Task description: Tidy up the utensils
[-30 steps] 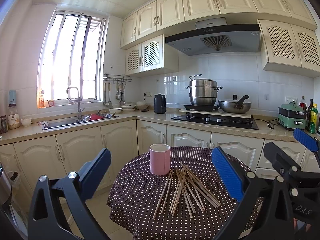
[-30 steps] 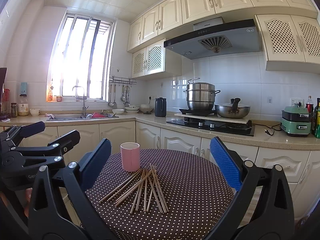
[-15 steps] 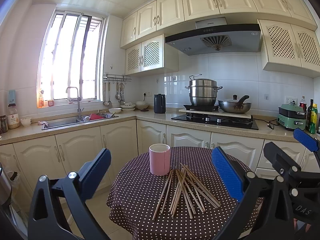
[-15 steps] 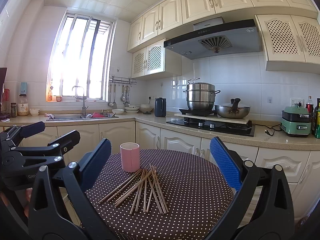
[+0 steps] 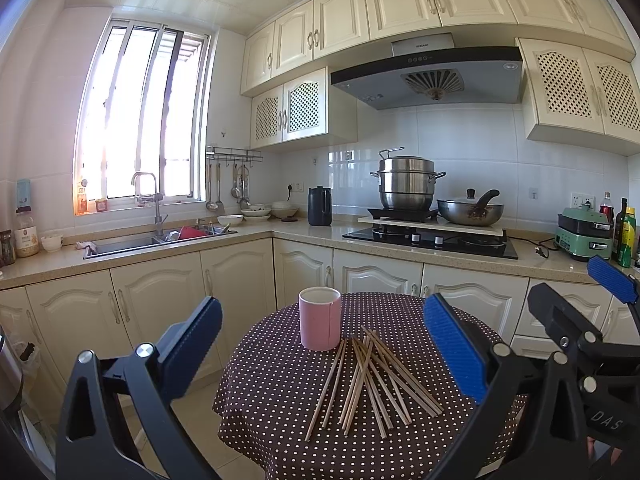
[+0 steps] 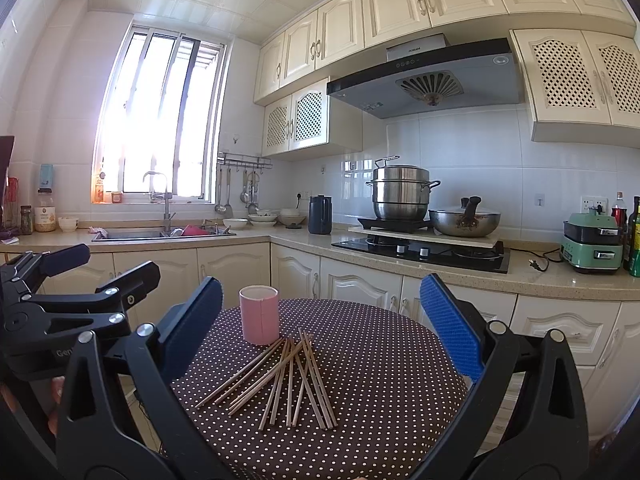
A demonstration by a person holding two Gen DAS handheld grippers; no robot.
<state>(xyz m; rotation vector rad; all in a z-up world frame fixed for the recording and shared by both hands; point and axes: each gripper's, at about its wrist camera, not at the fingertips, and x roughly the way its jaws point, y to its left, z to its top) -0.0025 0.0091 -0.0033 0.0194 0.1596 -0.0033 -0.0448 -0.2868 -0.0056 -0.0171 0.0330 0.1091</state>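
Nothing has moved: we hold both hand-held grippers, left (image 5: 322,354) and right (image 6: 320,326), wide apart above the desk (image 5: 280,400). Chopsticks (image 5: 368,380) lie mid-frame beside the pink cup (image 5: 320,318).

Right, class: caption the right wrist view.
Open right gripper faces scattered chopsticks beside a pink cup on a polka-dot table.

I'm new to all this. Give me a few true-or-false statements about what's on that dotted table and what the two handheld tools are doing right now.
1. The wooden chopsticks lie loose on the brown polka-dot tablecloth. True.
2. The pink cylindrical cup lies tipped over. False: it stands upright.
3. The left tool is open and holds nothing. True.
4. The right tool grips a chopstick. False: it is open, holding nothing.
5. Some chopsticks stand in the cup. False: none show above its rim.
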